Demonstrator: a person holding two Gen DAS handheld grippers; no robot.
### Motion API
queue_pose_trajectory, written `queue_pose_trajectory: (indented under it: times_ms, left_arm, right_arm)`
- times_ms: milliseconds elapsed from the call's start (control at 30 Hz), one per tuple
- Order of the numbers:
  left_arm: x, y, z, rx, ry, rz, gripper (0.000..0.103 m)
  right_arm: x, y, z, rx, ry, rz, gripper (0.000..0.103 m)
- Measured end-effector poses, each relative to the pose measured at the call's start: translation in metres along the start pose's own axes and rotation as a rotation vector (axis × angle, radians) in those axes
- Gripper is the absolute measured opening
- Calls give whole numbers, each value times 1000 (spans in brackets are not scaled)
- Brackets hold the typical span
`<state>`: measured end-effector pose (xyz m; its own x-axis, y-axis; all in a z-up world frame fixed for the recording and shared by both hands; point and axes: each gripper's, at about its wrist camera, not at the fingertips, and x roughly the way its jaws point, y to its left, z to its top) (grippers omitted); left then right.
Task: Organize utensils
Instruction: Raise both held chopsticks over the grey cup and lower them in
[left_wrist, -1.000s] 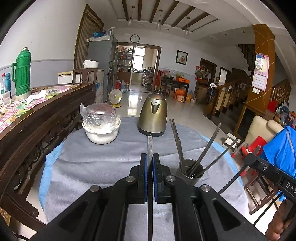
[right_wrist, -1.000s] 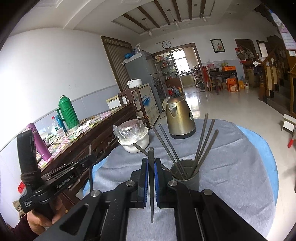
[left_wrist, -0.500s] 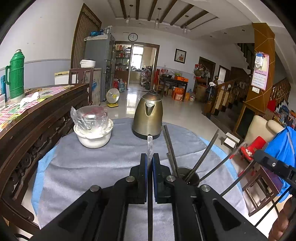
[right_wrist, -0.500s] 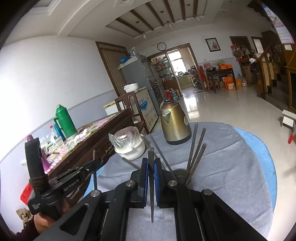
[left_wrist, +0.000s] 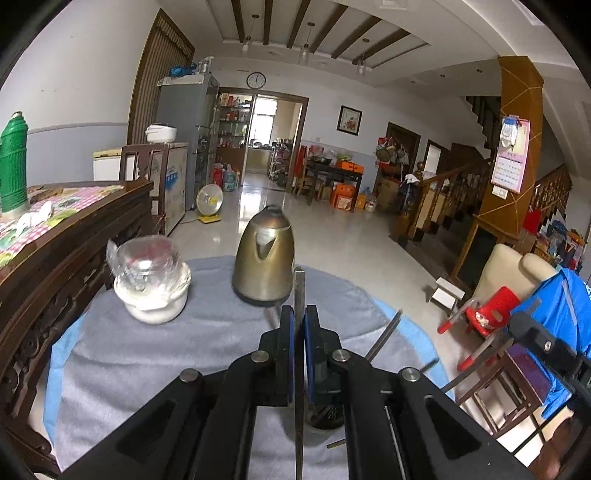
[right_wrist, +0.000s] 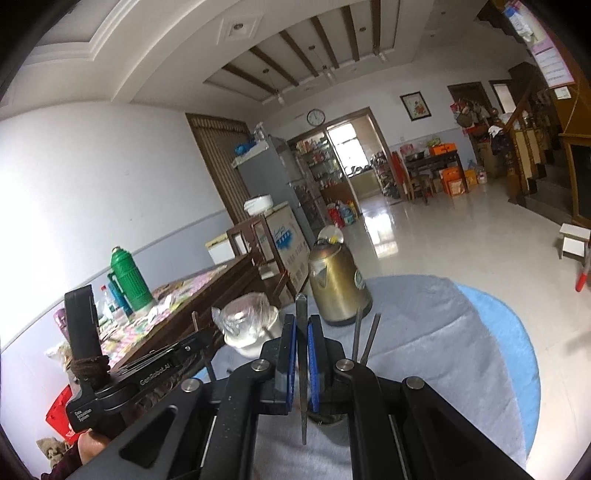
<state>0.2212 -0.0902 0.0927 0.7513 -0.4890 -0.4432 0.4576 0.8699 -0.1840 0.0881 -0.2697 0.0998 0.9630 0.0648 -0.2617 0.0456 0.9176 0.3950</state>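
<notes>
My left gripper (left_wrist: 299, 314) is shut on a grey metal chopstick (left_wrist: 299, 291) held upright. The dark utensil cup (left_wrist: 325, 417) sits directly below the fingers, mostly hidden, with other chopsticks (left_wrist: 384, 336) leaning out of it to the right. My right gripper (right_wrist: 300, 325) is shut on another grey chopstick (right_wrist: 301, 310), also upright, above the same cup (right_wrist: 325, 417). Two chopsticks (right_wrist: 364, 338) stick up beside it. The left gripper body (right_wrist: 140, 373) shows at left in the right wrist view; the right gripper body (left_wrist: 546, 343) shows at right in the left wrist view.
A brass kettle (left_wrist: 264, 258) and a white bowl with a plastic-wrapped jar (left_wrist: 151, 280) stand at the back of the round table with grey cloth (left_wrist: 147, 350). A dark wooden sideboard (left_wrist: 55, 251) with a green thermos (left_wrist: 13, 162) is on the left. Chairs (left_wrist: 509, 273) stand at right.
Both grippers have moved forward over the cup, which has slid down under the fingers in both views. Both stay shut on their chopsticks.
</notes>
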Motion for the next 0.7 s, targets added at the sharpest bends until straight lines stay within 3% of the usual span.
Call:
queue_pose_trajectory:
  times_ms: [333, 700]
  left_arm:
    - [11, -28, 29, 16, -105, 7, 6]
    - [44, -24, 12, -55, -171, 44, 5]
  right_arm:
    - [3, -8, 13, 14, -87, -65, 7]
    - [30, -14, -9, 13, -61, -127, 7]
